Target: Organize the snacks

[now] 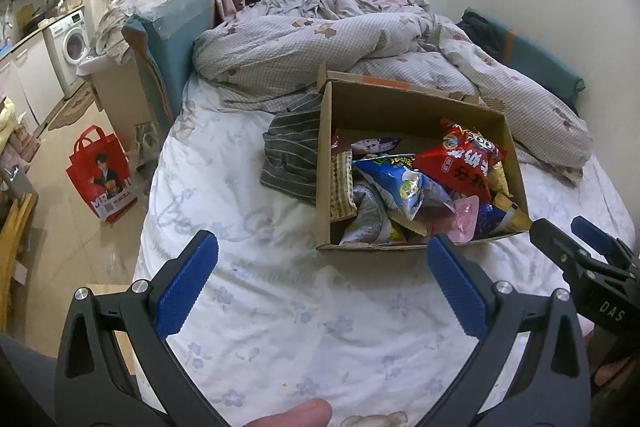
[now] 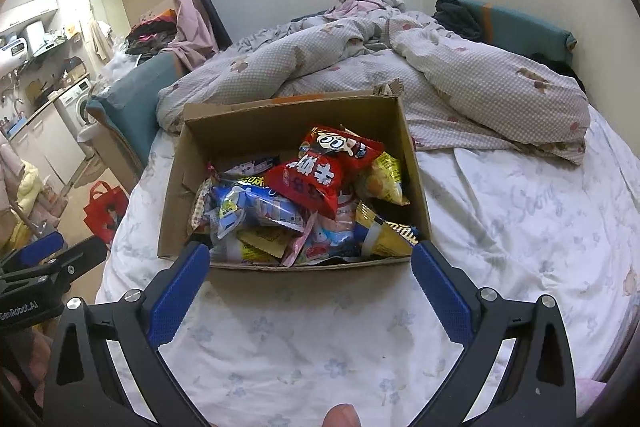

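Floral bedsheet (image 2: 304, 355) under snack box (image 2: 280, 119) (rumpled duvet (image 2: 460, 83) behind).

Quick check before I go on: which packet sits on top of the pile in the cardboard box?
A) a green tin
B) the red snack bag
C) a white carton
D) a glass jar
B: the red snack bag lies highest on the heap inside the cardboard box, above the blue bag.

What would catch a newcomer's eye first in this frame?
The open cardboard box on the bed, heaped with snack packets, the red snack bag lying on top. Both tools, left tool and right tool, hover open and empty just short of the box. Behind it lies a rumpled duvet.
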A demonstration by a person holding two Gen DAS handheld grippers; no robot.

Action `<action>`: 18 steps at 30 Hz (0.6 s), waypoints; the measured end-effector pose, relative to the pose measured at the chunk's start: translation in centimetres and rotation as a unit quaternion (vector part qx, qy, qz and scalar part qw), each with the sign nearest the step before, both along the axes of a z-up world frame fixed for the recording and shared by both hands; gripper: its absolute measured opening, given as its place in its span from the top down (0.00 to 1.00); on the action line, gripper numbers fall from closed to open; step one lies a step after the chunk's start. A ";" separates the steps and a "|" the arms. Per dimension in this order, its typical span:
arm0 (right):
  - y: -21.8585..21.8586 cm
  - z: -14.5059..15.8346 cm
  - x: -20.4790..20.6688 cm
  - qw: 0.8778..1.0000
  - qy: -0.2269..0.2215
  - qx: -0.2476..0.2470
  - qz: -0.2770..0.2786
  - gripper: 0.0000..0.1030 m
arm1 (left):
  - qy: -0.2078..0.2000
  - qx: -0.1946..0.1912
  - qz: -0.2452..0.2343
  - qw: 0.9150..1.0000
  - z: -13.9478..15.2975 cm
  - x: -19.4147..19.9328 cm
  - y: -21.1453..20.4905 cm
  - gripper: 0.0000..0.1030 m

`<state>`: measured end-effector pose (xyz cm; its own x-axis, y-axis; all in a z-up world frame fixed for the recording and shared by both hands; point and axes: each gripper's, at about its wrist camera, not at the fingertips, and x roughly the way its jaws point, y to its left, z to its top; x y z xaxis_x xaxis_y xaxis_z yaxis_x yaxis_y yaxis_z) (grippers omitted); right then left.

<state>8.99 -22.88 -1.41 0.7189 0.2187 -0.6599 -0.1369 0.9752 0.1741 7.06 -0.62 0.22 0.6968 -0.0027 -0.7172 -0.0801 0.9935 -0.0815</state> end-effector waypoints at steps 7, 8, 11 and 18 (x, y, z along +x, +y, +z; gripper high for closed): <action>0.0 -0.2 0.3 1.000 0.005 -0.010 -0.006 0.00 | 0.000 0.003 0.001 1.000 0.0 0.1 -0.1 0.00; 0.0 -0.2 0.4 1.000 0.006 -0.009 -0.006 0.00 | 0.000 0.003 0.001 1.000 0.0 0.1 -0.1 0.00; -0.1 -0.2 0.4 1.000 0.006 -0.008 -0.007 0.00 | 0.000 0.002 0.002 1.000 0.0 0.1 0.0 0.00; -0.1 -0.3 0.4 1.000 0.007 -0.009 -0.004 0.00 | 0.002 0.007 0.001 1.000 -0.1 0.1 0.1 0.00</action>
